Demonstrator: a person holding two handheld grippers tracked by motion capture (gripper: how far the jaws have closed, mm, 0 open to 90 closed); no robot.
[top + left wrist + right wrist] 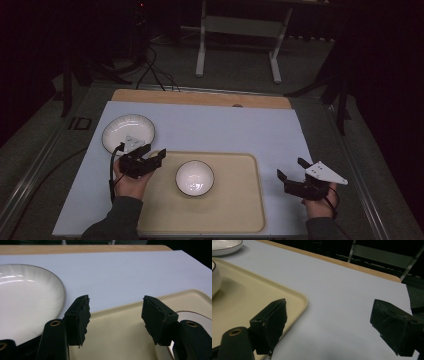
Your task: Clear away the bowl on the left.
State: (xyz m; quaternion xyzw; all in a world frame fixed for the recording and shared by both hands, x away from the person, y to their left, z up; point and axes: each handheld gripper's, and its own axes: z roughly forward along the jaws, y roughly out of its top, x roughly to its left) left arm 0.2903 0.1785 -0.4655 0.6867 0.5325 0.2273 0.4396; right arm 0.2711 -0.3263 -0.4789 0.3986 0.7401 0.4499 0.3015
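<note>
Jaws of my left gripper point(156, 157) gape empty over the tray's point(240, 210) corner, between plate point(128, 131) and bowl point(194, 177), probably choosing one. My right gripper point(291, 169) waits wide, empty, beside the tray.

High view sits above the person's side, looking forward and down over the whole counter point(210, 127). Left gripper view rides low on the left tool point(115, 315), facing across the tray point(120, 332) corner, plate point(27, 302) close by. Right gripper view sits low on the right tool point(334, 322), facing the far edge. All share tray, plate, bowl point(194, 177).
</note>
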